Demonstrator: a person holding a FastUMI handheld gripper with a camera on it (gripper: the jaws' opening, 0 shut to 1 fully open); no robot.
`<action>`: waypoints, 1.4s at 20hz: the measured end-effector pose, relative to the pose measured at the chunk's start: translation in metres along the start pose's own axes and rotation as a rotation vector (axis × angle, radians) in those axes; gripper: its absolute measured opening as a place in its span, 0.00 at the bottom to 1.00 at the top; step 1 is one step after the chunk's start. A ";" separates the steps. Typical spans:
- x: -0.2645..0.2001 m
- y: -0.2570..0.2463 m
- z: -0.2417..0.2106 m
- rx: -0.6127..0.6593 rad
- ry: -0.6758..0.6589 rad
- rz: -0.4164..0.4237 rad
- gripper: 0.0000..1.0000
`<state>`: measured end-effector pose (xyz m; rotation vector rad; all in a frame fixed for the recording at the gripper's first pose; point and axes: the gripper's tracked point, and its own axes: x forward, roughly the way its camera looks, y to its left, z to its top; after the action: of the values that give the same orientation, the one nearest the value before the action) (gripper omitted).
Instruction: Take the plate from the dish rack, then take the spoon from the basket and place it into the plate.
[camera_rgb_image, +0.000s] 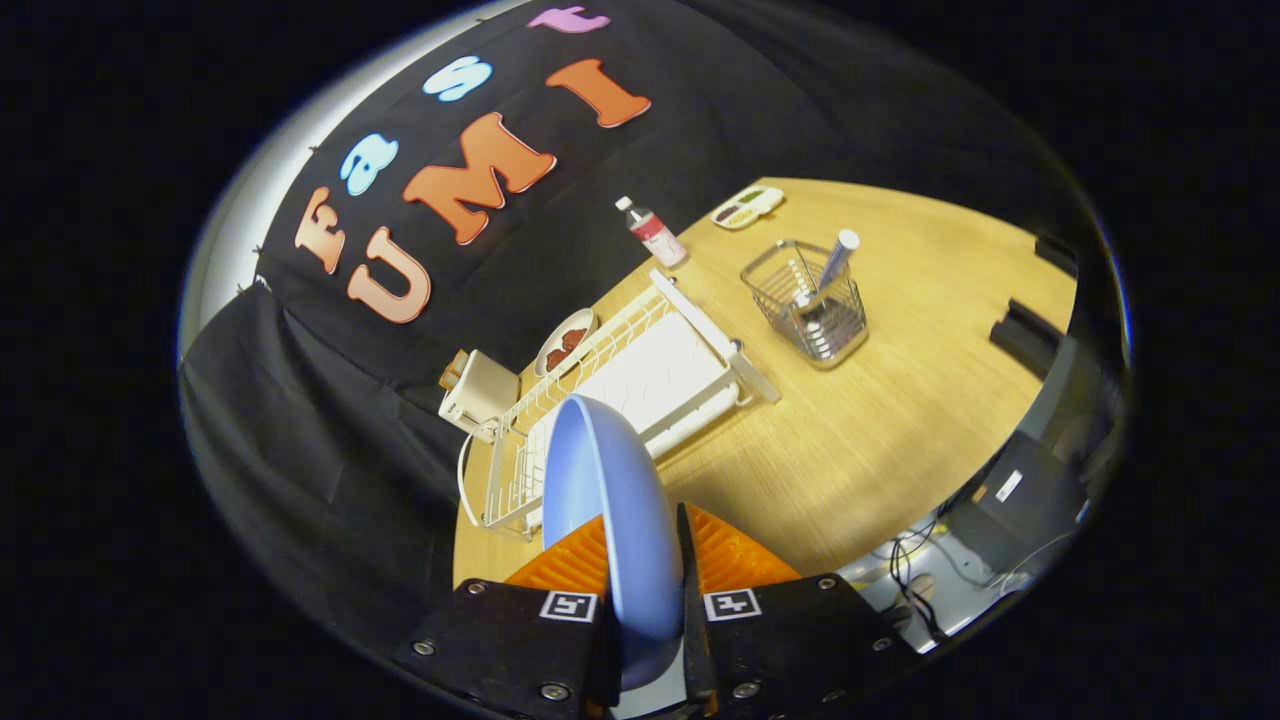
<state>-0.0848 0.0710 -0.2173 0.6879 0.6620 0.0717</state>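
Gripper (645, 600) fingers pinch the blue plate (610, 500) on edge between them; dish rack (620, 390) lies just beyond, basket (808, 305) farther ahead.

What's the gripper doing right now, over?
Gripper shut on blue plate, held on edge above the dish rack. Spoon waiting in wire basket beyond the rack. Wooden table bare between rack and basket.
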 end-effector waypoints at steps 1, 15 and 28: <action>0.004 -0.004 -0.007 0.041 0.014 0.014 0.24; 0.077 -0.023 -0.047 0.250 0.121 0.040 0.25; 0.072 -0.045 -0.031 0.163 0.147 -0.049 0.36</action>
<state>-0.0521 0.0732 -0.3015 0.8278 0.8324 0.0233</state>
